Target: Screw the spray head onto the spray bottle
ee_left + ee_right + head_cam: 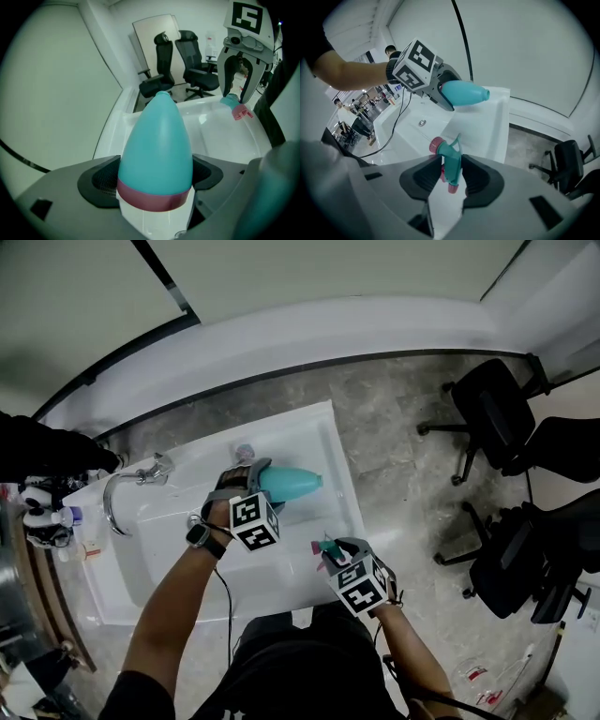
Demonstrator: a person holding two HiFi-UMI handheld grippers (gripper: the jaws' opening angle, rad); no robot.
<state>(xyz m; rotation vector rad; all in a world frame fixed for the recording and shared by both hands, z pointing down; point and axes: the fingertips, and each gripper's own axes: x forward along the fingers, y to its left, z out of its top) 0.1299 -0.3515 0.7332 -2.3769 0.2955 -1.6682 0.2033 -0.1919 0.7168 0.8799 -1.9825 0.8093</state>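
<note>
A teal spray bottle [291,484] with a pink band is clamped between the jaws of my left gripper [255,482], which is shut on it above the white sink. In the left gripper view the bottle [157,150] fills the middle, its rounded end pointing away, and the pads of the left gripper [157,185] press its sides. My right gripper [335,556] is shut on the teal spray head [326,546] with pink nozzle parts. The right gripper view shows that spray head [450,161] pinched between the pads of the right gripper [451,177], with the bottle [465,93] apart, farther off.
Both grippers hang over a white sink [169,549] with a chrome faucet [131,479] and a drain [422,123]. Small bottles [47,512] stand at the far left. Black office chairs [497,418] are on the grey floor to the right.
</note>
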